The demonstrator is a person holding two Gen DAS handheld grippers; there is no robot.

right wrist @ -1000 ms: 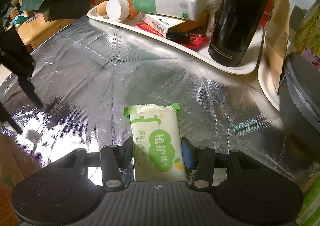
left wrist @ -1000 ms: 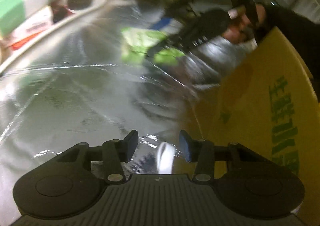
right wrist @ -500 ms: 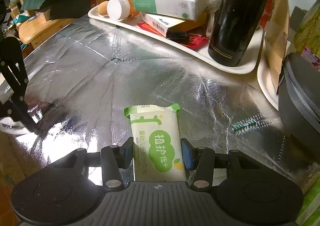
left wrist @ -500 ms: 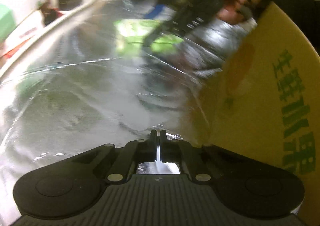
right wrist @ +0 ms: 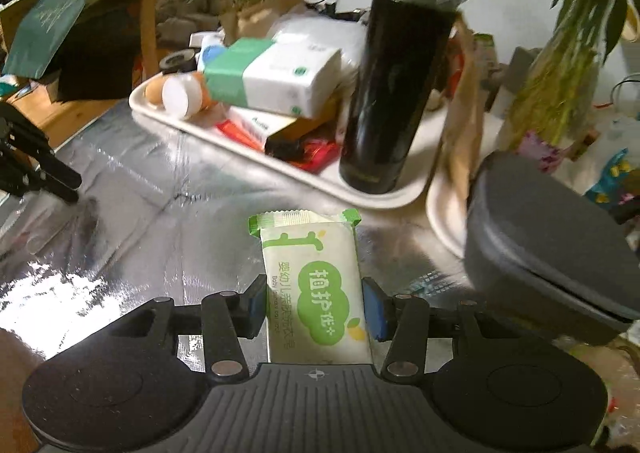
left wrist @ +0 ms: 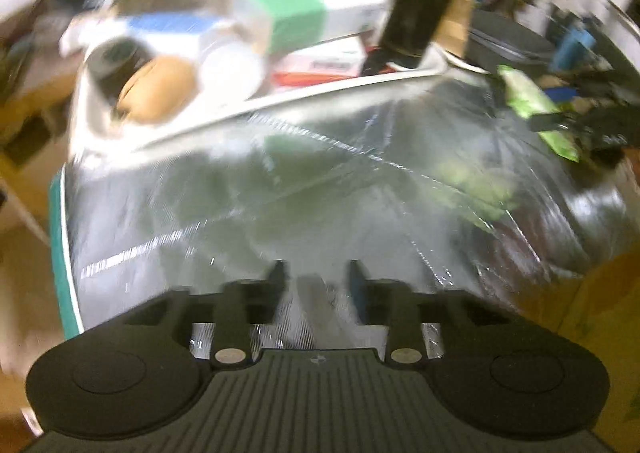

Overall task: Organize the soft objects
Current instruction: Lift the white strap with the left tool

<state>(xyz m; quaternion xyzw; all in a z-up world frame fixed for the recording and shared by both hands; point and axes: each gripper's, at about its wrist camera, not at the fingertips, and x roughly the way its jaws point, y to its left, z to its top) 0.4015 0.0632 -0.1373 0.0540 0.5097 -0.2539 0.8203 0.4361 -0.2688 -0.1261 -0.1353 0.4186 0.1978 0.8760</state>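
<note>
Wipes pack [right wrist: 316,289] base behind right claw [right wrist: 315,307]

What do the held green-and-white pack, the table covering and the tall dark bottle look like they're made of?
The green-and-white pack, pinched in the right gripper: printed plastic film, soft-looking, with a crimped end seal. Table covering: metallised foil sheet, silvery and creased, with bright glare. Dark bottle on the tray: probably coated metal with a glossy finish, but hard plastic can't be ruled out.
</note>
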